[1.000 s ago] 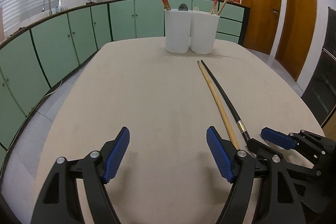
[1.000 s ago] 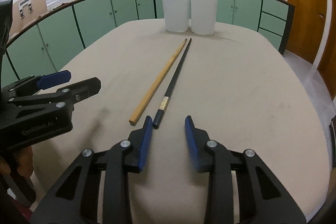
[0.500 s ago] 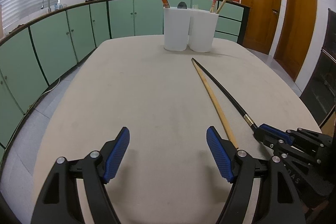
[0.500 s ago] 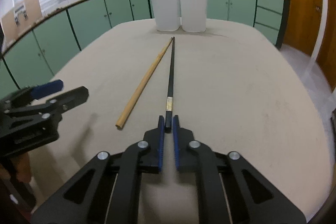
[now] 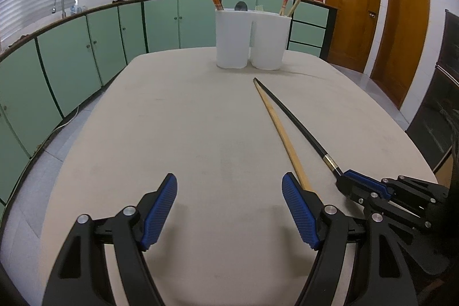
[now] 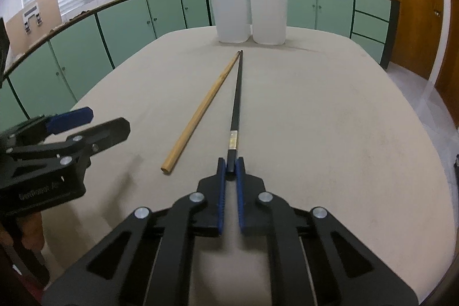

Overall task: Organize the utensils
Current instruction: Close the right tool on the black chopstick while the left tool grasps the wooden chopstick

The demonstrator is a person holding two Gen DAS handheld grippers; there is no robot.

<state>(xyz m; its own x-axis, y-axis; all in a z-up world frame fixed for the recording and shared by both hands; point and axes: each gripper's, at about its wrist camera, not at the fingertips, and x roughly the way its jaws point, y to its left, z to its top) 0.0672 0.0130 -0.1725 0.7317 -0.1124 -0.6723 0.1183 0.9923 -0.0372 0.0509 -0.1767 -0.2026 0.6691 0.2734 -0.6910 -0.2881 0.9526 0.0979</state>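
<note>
Presently: right gripper (image 6: 230,165) clamped on butt end of black chopstick (image 6: 237,93), lying on table (image 6: 330,119) and pointing at white holders (image 6: 248,16), probably for lifting. Left gripper (image 5: 229,208) spread wide, empty, beside wooden chopstick (image 5: 279,131).

Two tubs (image 5: 231,40) (image 5: 269,41) stand side by side, touching, at the far end of the table (image 5: 172,134), with chopsticks leaning in each. Before them lie two long chopsticks, tips nearly meeting near the tubs and spreading apart toward the near edge: the wooden one (image 6: 200,113) to the left, the dark one (image 6: 237,102) to the right. The right gripper (image 6: 230,165) pinches the dark one's near end (tip resting on the table). The left gripper (image 5: 229,208) hovers spread wide, left of both chopsticks.
</note>
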